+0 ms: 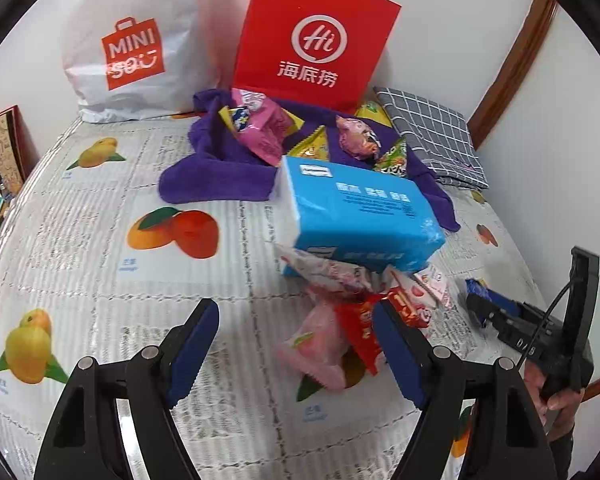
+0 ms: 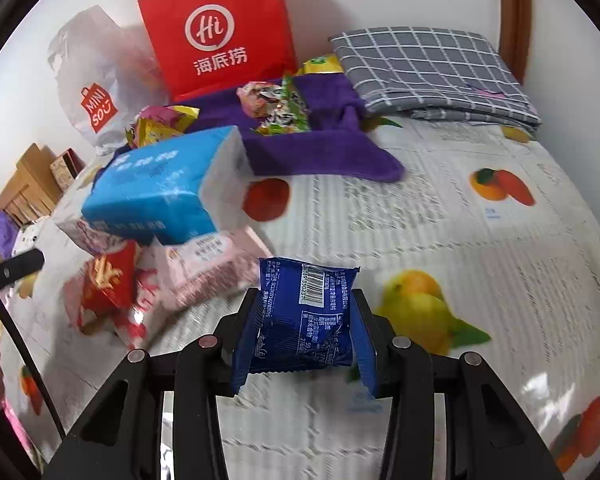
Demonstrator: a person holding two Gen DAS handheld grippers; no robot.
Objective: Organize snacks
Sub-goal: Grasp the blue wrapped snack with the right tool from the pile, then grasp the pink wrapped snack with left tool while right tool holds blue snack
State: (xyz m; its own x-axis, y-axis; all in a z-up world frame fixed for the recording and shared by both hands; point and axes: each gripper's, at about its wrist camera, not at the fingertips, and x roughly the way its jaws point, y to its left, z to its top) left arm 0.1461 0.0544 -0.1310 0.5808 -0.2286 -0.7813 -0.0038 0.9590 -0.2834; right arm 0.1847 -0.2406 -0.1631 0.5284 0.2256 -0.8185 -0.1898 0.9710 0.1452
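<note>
Dark blue snack packet (image 2: 308, 316), barcode side up, sits low centre in the right wrist view, pinched between the blue pads of my right hand-held gripper (image 2: 305, 334). Pads press both side edges; packet puckers a little.

Just left of it, a pink wrapped pack (image 2: 204, 276) and a red snack pouch (image 2: 108, 280) lie in a loose heap on the worktop (image 2: 440, 216), which carries a fruit-print cover. A light blue tissue pack (image 2: 160, 192) rests tilted on top of that heap.

Further up the frame, a purple towel (image 2: 320, 148) holds several bright small packets; their labels are too blurred to read. Behind it a red paper bag (image 2: 220, 36) stands upright, a white plastic shopping bag (image 2: 96, 80) to its left, folded grey checked cloth (image 2: 432, 72) at upper right.

Left wrist view: my left hand-held gripper (image 1: 296, 344) stands wide, nothing between the pads. A pale pink packet (image 1: 320, 348) lies on the cover just beyond and between them; the right pad probably overlaps the red pouch only in view, not by touch.
</note>
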